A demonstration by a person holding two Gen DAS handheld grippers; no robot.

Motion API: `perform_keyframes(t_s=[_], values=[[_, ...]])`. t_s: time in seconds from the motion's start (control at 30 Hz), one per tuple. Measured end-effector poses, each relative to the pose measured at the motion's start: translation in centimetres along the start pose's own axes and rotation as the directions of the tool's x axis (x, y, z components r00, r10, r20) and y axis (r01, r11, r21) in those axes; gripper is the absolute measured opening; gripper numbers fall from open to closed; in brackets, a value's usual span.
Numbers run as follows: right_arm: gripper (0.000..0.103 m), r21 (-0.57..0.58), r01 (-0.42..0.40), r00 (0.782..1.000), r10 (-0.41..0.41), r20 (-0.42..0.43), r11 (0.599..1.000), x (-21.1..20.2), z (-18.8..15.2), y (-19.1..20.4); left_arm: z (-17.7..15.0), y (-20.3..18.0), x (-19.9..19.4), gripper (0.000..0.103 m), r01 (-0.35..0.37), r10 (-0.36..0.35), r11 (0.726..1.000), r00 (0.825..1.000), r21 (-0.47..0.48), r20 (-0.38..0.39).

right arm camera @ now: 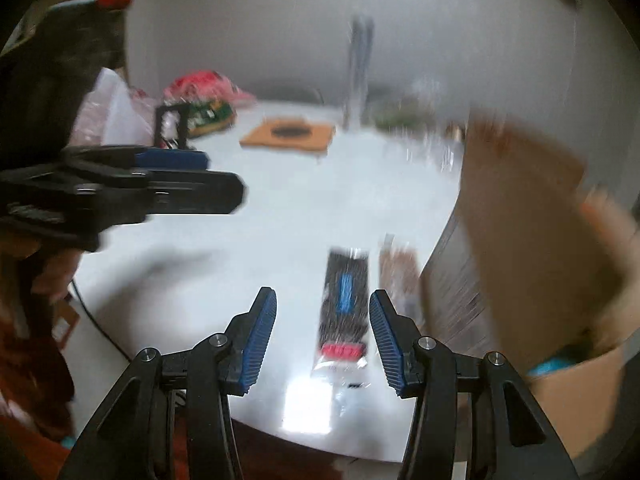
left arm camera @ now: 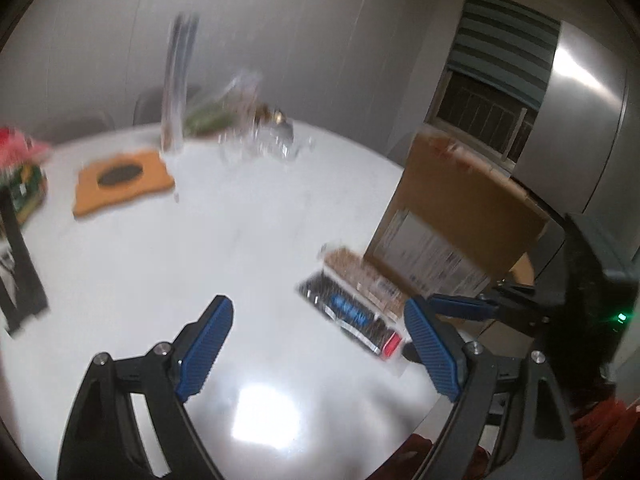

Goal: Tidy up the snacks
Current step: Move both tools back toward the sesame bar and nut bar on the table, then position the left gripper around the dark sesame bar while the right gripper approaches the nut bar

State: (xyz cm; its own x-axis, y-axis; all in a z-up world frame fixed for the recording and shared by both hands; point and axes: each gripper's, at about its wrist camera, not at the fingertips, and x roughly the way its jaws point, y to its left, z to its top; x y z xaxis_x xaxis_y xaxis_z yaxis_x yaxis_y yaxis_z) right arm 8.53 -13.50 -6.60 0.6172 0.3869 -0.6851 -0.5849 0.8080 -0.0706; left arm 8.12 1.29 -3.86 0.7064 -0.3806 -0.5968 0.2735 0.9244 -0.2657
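Observation:
A dark snack packet with a blue label and red end (right arm camera: 344,304) lies on the white round table (right arm camera: 240,240), just ahead of my open, empty right gripper (right arm camera: 323,308). A tan snack packet (right arm camera: 398,270) lies beside it, against an open cardboard box (right arm camera: 532,240). In the left wrist view the dark packet (left arm camera: 352,314) and tan packet (left arm camera: 360,276) lie right of my open, empty left gripper (left arm camera: 318,314), beside the box (left arm camera: 460,216). The right gripper (left arm camera: 480,306) shows at the right edge there. Both views are motion-blurred.
An orange mat with a dark oval (left arm camera: 124,180), a tall clear vase (left arm camera: 178,92), glassware (left arm camera: 264,140) and a red-and-green package (left arm camera: 20,176) stand at the table's far side. A black frame (left arm camera: 20,264) stands at the left. Something blue (right arm camera: 556,364) lies inside the box.

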Motion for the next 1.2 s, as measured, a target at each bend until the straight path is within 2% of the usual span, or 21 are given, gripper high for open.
perform_keyframes(t_s=[0.2, 0.57, 0.8, 0.97, 1.03, 1.1, 1.2], values=[[0.045, 0.088, 0.018, 0.998, -0.013, -0.06, 0.996, 4.9, -1.2, -2.4, -2.2, 0.9, 3.9, 0.085, 0.012, -0.017, 0.998, 0.997, -0.069, -0.074], [0.048, 0.115, 0.002, 0.997, 0.007, -0.082, 0.993, 6.3, -1.9, -2.8, -2.8, 0.9, 5.9, 0.085, 0.021, -0.03, 0.996, 0.993, -0.086, -0.112], [0.05, 0.113, -0.09, 0.995, 0.095, -0.038, 0.989, 6.8, -1.4, -1.3, -2.9, 2.1, 5.6, 0.084, -0.006, -0.006, 0.995, 0.994, -0.101, -0.11], [0.053, 0.104, -0.221, 0.973, 0.226, -0.042, 0.97, 7.1, -0.9, -0.2, -2.5, 3.0, 6.0, 0.075, -0.026, 0.013, 0.994, 0.993, -0.11, -0.121], [0.053, 0.133, -0.227, 0.971, 0.235, -0.044, 0.965, 6.6, -1.0, -0.6, -2.6, 2.6, 6.3, 0.069, -0.022, 0.01, 0.996, 0.992, -0.091, -0.128], [0.053, 0.139, -0.175, 0.983, 0.181, -0.032, 0.975, 5.5, -1.2, -1.3, -2.5, 2.2, 6.6, 0.066, -0.014, 0.004, 0.997, 0.991, -0.08, -0.132], [0.053, 0.104, -0.016, 1.0, 0.017, -0.009, 0.994, 4.0, -1.4, -1.9, -2.4, 1.6, 7.1, 0.062, -0.008, -0.001, 0.998, 0.99, -0.067, -0.139]])
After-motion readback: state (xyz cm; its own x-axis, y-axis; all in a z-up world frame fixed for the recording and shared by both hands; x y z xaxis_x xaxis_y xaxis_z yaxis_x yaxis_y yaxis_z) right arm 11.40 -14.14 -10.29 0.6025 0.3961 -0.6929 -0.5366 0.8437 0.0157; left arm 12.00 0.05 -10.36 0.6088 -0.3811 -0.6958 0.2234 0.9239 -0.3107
